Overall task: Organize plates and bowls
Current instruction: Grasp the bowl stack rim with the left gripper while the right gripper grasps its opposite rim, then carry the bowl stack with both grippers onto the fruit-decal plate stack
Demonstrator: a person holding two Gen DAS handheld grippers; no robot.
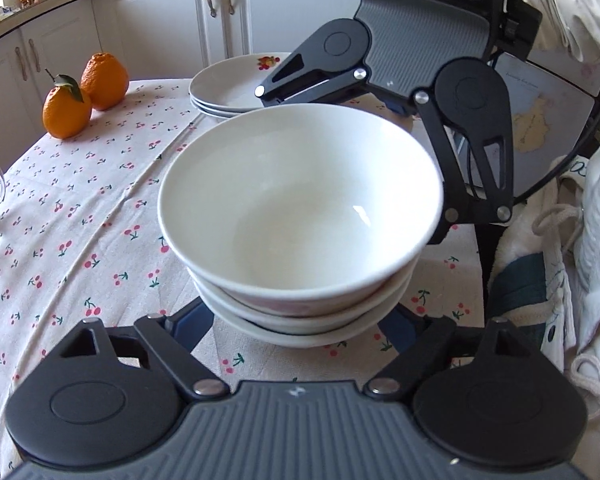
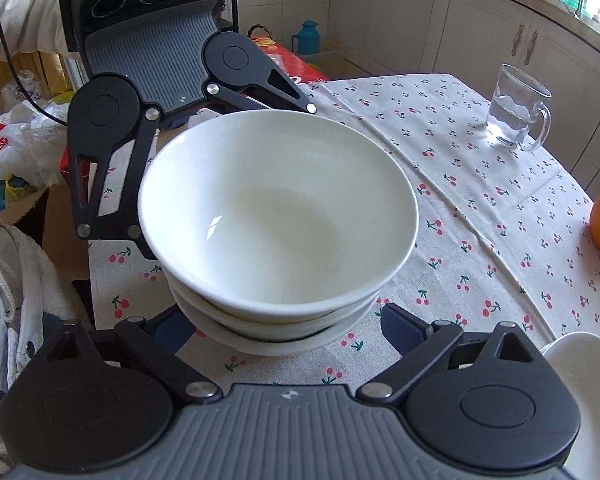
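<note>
Left hand-held gripper (image 1: pixel 296 322) clamped on the stack of three bowls (image 1: pixel 300 216), right hand-held gripper (image 2: pixel 286 332) open astride it, we see plates (image 1: pixel 228 88) beyond on the bench (image 1: pixel 100 200).

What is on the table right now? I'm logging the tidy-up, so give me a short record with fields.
bowls: three, white, nested in one stack on the cherry-print tablecloth
plates: stack of three beyond the bowls
left gripper: fingers either side of the lower bowls; contact unclear
right gripper: open, straddling the stack from the opposite side
other: two oranges; glass mug holding water
</note>
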